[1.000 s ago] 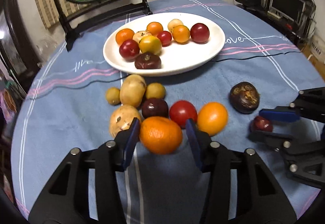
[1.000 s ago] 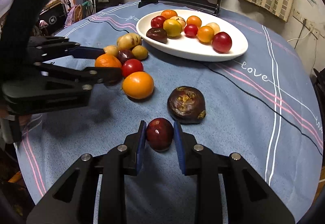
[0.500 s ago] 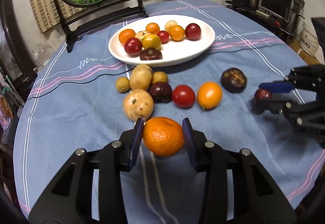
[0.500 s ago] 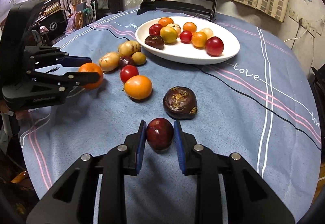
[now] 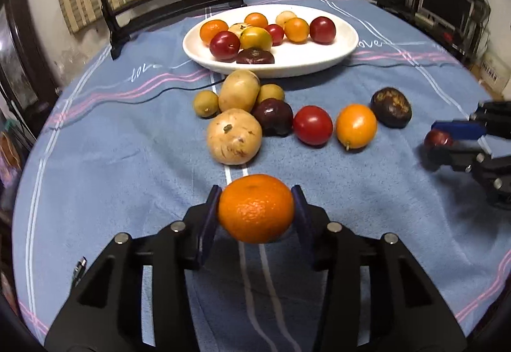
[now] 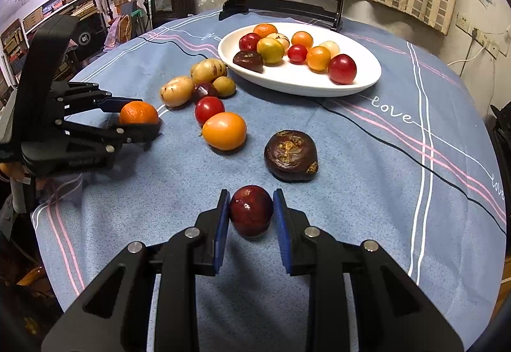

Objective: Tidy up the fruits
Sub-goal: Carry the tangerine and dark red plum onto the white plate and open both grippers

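My left claw point(image 5: 255, 213) is clamped on a tangerine point(image 5: 256, 212), both blue pads pressed to its sides; its jaws have just eased a little wider, yet the fruit sits firmly between them, carried above the blue cloth point(image 5: 127, 160) on the near side of the loose fruit. My right claw point(image 6: 251, 213) is closed hard on a dark red plum point(image 6: 251, 211), pads touching both flanks, low over the cloth. Just beyond the plum lies a wrinkled dark fruit point(image 6: 290, 155), then an orange fruit point(image 6: 224, 131) and a tomato point(image 6: 209, 109). The white plate point(image 6: 364, 77) at the far side holds a cluster of fruit.
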The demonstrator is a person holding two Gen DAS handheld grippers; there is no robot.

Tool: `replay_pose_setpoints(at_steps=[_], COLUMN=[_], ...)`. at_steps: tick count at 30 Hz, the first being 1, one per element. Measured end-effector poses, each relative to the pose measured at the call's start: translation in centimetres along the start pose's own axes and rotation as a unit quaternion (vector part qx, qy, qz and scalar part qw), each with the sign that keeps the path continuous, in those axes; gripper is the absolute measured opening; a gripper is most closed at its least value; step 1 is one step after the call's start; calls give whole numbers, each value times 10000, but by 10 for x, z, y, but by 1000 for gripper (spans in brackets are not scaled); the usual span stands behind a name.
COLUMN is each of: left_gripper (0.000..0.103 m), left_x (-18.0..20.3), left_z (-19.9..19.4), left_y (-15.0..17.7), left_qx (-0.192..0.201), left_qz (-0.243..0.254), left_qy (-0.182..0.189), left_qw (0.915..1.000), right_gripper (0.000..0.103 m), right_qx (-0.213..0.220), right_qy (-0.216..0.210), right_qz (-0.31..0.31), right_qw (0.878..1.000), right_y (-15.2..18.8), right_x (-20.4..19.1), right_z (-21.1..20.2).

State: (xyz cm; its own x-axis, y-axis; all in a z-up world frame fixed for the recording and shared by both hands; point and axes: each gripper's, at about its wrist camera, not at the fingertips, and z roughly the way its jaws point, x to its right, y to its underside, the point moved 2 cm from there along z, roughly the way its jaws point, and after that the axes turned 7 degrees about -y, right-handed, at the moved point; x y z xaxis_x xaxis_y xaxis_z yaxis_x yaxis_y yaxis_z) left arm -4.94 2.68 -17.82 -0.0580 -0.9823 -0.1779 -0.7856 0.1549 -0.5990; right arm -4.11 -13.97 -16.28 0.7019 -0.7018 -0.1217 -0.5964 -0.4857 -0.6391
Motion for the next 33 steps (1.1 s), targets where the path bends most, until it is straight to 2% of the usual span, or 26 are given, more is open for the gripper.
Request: replay_pose_setpoints(at_steps=[7,11,18,21,28,33], left_gripper=[44,44,44,44,44,44], left_x=[2,5,17,15,12,14], left_z=[-24,-41,-50,-55,-76,-74], left_y=[-10,-22,-35,-49,-96,-126], left_qx=[329,577,684,796,1245,1454], left_qz=[-39,-31,7,-2,35,69], left_qy=[130,30,119,45,-98,-244], left_qw=[9994,9983,9976,9968,9922,9890], right_gripper=[27,27,27,27,27,27], right_qx=[136,267,363,540,1097,1321], right_qy=[15,47,74,119,309,480], right_qz=[14,20,-10,-27,-117,-213], right_qw=[9999,9996,9993,9985,9934,9898], right_y=[-3,-8,-13,-26,-81,-110], right_x=[-1,-3,-8,-7,2,10], right_z=[-9,-19,-28,-40,-82,-91])
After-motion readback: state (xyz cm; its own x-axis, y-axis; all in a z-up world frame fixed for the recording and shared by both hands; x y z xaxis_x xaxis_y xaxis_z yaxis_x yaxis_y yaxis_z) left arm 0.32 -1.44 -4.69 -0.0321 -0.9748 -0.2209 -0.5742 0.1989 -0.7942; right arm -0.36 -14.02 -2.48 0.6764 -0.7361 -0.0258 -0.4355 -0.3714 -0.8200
